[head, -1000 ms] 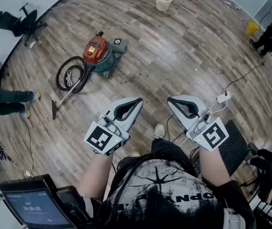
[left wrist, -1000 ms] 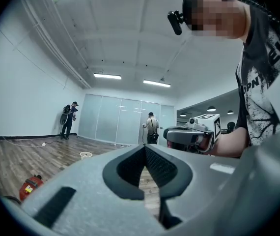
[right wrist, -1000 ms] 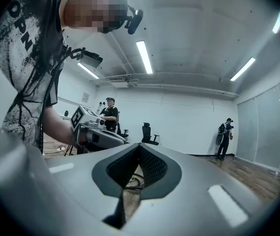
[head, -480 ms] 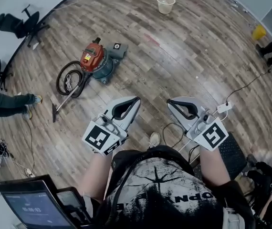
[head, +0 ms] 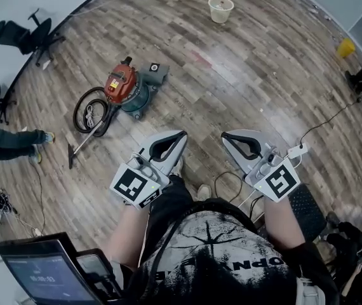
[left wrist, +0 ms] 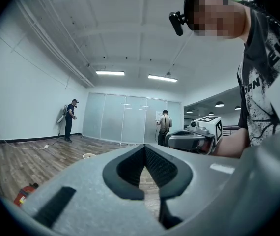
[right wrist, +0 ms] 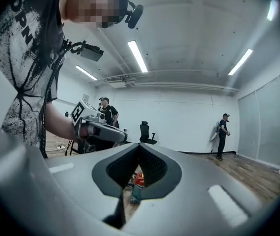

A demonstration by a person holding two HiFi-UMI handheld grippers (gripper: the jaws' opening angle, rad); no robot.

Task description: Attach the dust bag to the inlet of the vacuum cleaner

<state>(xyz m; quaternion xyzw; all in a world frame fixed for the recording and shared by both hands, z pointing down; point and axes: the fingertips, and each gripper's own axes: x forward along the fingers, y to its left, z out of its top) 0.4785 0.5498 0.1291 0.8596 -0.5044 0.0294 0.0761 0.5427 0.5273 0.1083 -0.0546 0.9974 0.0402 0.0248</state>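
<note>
Head view: the left tool (head: 181, 133) and right tool (head: 226, 135) are closed and empty, side by side above the wooden floor (head: 257, 62). The vacuum cleaner (head: 125, 84) lies well apart at their 10 o'clock, lower in the picture than a second ago, with bare boards between.

Left gripper view: its jaws meet on nothing, and the vacuum cleaner sits at 8 o'clock.

Right gripper view: its jaws meet, and the vacuum cleaner shows behind them at 6 o'clock.

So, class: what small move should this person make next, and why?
Probably step closer to the vacuum cleaner: it lies on the floor well ahead, out of reach, while the left gripper and right gripper are both shut and hold nothing.
</note>
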